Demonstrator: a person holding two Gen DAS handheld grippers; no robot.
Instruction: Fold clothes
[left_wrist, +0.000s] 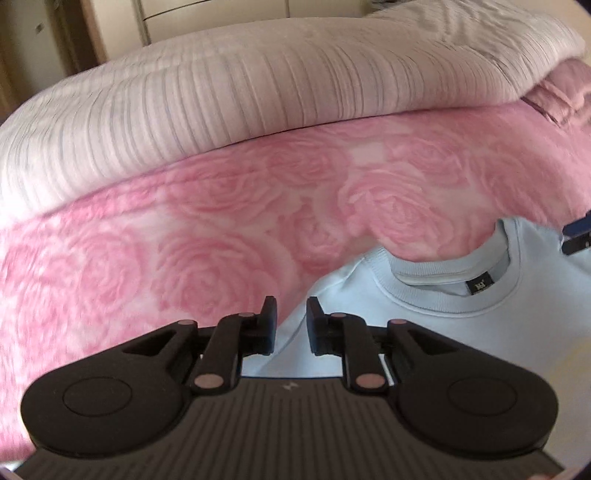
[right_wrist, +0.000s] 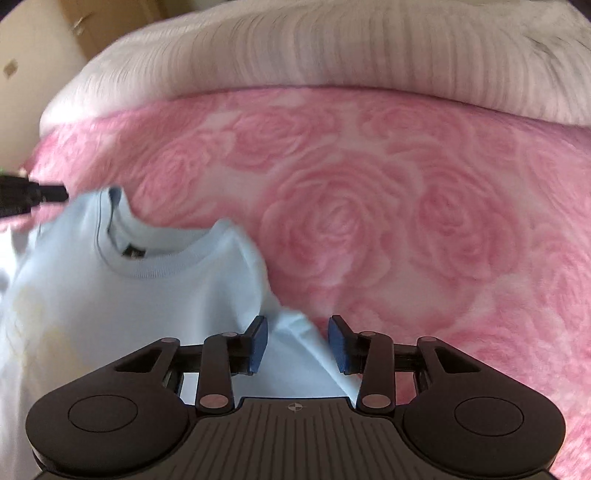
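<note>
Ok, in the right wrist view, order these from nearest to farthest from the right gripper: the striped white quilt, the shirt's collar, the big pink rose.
1. Shirt's collar, up and left of the right gripper.
2. Big pink rose, straight ahead on the blanket.
3. Striped white quilt, along the far edge.

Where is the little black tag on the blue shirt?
The black tag sits inside the back of the neckline of the light blue shirt, low and right in the left wrist view, with the pink rose blanket just beyond the collar.

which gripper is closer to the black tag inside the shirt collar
Too close to call. The left gripper sits over the shirt's one shoulder edge, the right gripper over the opposite shoulder, with the black tag between them.
</note>
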